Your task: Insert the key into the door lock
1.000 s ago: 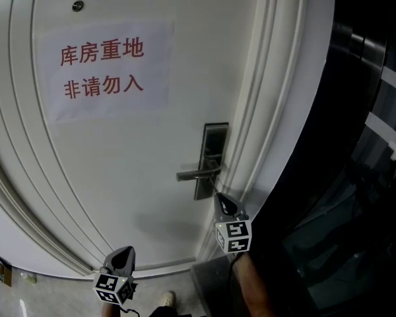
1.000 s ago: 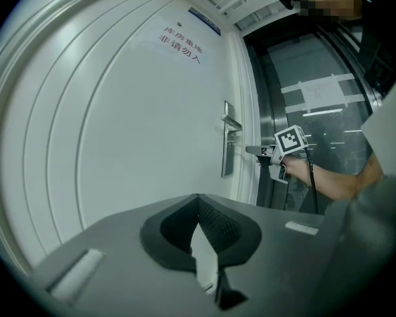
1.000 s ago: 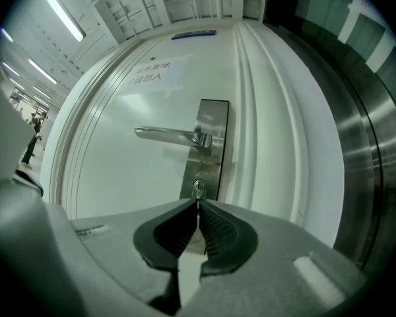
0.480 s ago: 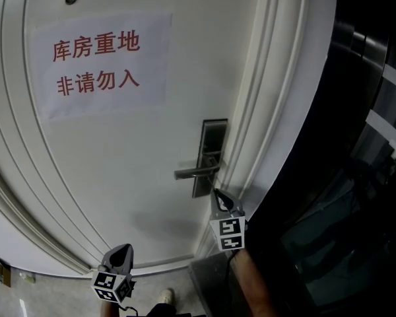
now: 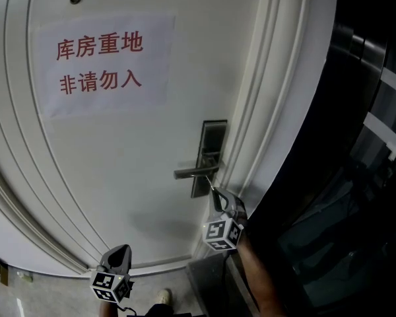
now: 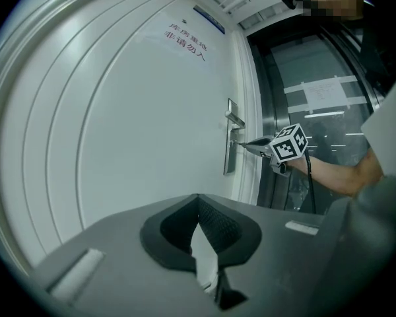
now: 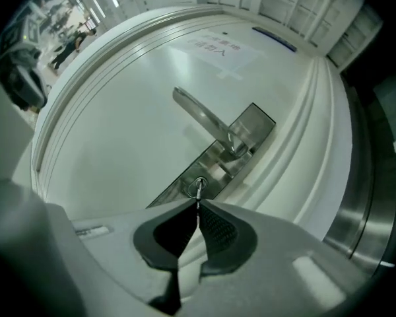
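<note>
Rolled since a second ago, the right gripper (image 5: 215, 193) pinches the key (image 7: 198, 189), whose tip sits in the keyhole of the metal lock plate (image 5: 210, 152), below the handle (image 5: 195, 172). The left gripper (image 5: 121, 257) hangs low, its jaws together and empty, before the white door (image 5: 119, 164) with its paper sign (image 5: 102, 65). A dark glass wall (image 5: 369, 144) stands to the right.

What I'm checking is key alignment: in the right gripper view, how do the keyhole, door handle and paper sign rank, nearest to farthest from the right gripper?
1. keyhole, just ahead of the right gripper, at the tip of the key.
2. door handle, farther up the lock plate.
3. paper sign, far up the door.
</note>
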Demonstrator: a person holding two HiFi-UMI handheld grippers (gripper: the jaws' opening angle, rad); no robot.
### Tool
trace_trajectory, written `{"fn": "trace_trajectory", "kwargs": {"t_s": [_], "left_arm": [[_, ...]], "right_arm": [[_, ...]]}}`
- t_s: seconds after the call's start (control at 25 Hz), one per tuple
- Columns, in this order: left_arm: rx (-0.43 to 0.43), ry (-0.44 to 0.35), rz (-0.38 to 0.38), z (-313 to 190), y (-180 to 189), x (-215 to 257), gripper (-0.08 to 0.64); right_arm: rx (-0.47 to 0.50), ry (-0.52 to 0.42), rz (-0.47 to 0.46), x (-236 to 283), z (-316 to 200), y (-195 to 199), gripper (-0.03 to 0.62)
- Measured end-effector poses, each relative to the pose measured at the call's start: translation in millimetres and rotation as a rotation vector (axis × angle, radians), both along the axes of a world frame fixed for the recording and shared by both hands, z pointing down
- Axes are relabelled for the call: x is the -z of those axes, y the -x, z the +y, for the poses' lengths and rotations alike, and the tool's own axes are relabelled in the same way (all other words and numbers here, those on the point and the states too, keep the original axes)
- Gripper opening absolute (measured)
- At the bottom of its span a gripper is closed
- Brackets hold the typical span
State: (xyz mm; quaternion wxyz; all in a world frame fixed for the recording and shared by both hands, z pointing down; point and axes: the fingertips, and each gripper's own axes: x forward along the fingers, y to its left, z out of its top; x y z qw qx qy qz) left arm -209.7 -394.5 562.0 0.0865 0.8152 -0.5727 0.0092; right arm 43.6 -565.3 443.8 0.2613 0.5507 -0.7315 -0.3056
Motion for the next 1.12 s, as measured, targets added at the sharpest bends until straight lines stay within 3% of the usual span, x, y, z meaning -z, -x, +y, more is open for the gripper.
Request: {"fn": "trace_trajectory", "kwargs": {"t_s": [0.4,0.76,1.12], "left_arm": [[-0.004,0.001,0.008,-0.9,-3.7,-0.5,0.003],[-0.005,0.002,0.007,0.4,-4.3,-0.3,0.003],[0.005,0.001,0.004,2.3,0.7,-0.7,0.003]], "right_arm": [[-0.081,-0.124,0.423,-0.4,-0.4,0.3,0.011],[-0.151,-0.176,0.692,2.1,1.2,3.0,0.011],[-0.162,-0.172,0.731,4.9,3.9,15.6,0.011]]}}
